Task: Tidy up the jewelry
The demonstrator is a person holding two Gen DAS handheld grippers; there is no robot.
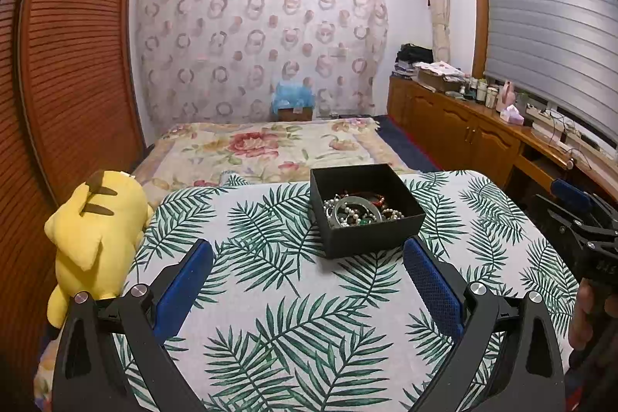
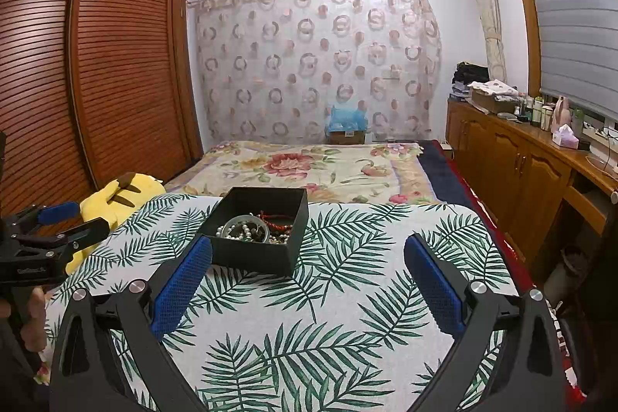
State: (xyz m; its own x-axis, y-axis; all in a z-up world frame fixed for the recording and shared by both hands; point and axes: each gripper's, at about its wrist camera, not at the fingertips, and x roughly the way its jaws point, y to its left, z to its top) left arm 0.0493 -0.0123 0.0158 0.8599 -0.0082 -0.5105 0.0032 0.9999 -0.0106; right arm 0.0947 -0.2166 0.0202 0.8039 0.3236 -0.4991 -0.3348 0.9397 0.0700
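With our left tongs (image 1: 308, 250) and right tongs (image 2: 308, 250) both spread wide and empty, we judge the jewelry (image 1: 357, 209) tangled in the black box (image 1: 370, 238) on the counter (image 1: 270, 315) light, slippery and snag-prone, best pinched by one bangle rim.

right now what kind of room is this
A bedroom, most likely: a bed under a floral blanket, a louvred wooden wardrobe, and a yellow plush toy beside the leaf-print covered table.
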